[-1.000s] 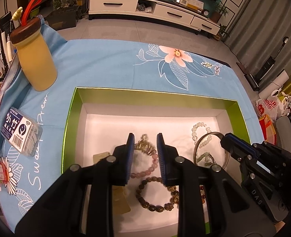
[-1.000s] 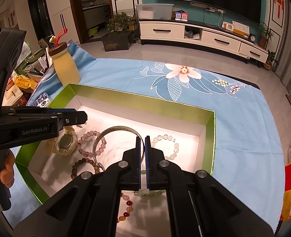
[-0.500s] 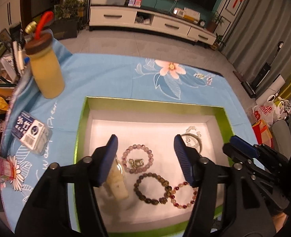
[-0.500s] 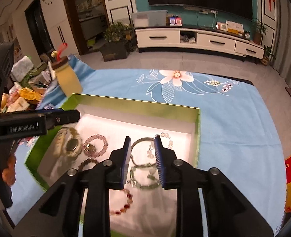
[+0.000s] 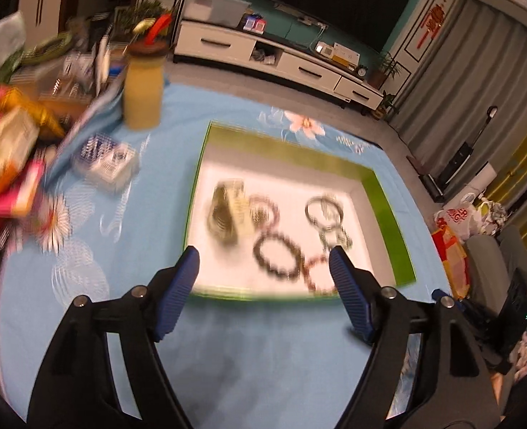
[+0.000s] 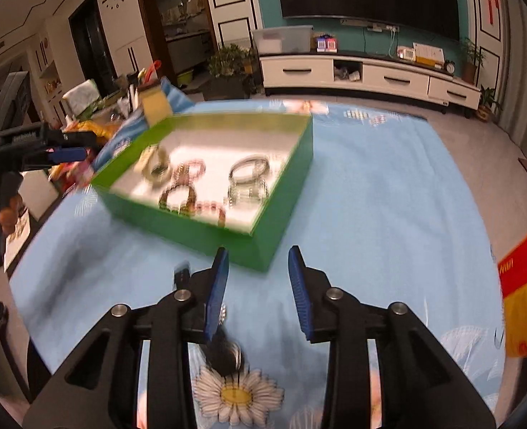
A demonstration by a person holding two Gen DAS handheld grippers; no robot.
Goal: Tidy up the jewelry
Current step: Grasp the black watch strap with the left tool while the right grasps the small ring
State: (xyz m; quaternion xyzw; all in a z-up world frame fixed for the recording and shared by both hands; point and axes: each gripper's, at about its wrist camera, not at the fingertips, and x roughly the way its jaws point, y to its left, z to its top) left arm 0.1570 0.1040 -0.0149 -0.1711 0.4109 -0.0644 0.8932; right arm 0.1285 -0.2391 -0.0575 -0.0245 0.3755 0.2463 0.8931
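Both grippers, left (image 5: 264, 271) and right (image 6: 258, 268), have just opened, empty; box (image 6: 206, 230) lies corner-first.

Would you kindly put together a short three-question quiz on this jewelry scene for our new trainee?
1. True or false: the left gripper holds a bracelet.
2. Where do the bracelets lie? A) on the blue cloth B) inside the green box C) beside the yellow bottle
3. Fill in: the jaws of the right gripper stand ____ over the blue cloth.

Key: 1 false, its jaws are open with nothing between them; 2 B; 3 open.
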